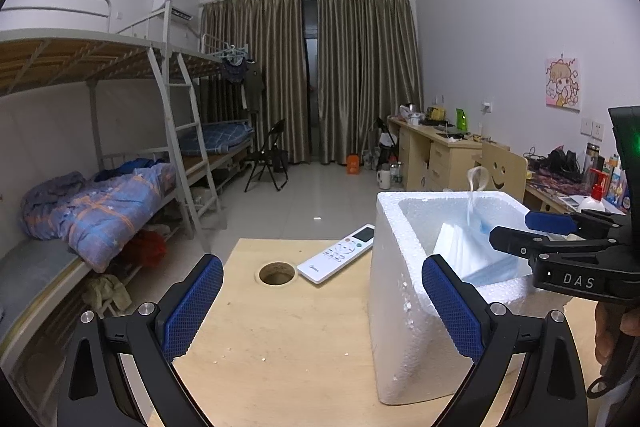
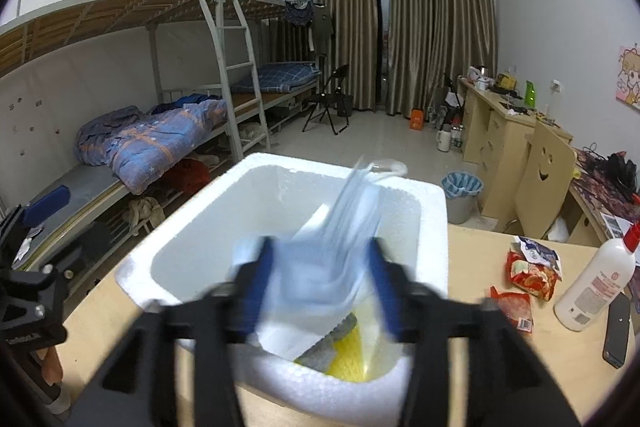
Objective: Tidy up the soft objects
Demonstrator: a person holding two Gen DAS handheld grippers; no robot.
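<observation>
A white foam box [image 1: 404,311] stands on the wooden table [image 1: 280,327]; it also shows in the right wrist view [image 2: 432,219]. Light blue face masks [image 2: 324,267] lie in the box between the fingers of my right gripper [image 2: 320,287], blurred by motion. The jaws stand apart and do not press the masks. A yellow and grey sponge [image 2: 340,351] lies under the masks. In the left wrist view the masks [image 1: 468,247] show inside the box, with the right gripper [image 1: 516,231] over its rim. My left gripper [image 1: 320,307] is open and empty beside the box's left wall.
A white remote control [image 1: 338,253] and a round hole [image 1: 276,273] are on the table beyond the left gripper. Red snack packets [image 2: 528,271], a white pump bottle [image 2: 596,283] and a black phone [image 2: 618,331] lie right of the box. Bunk beds stand at the left.
</observation>
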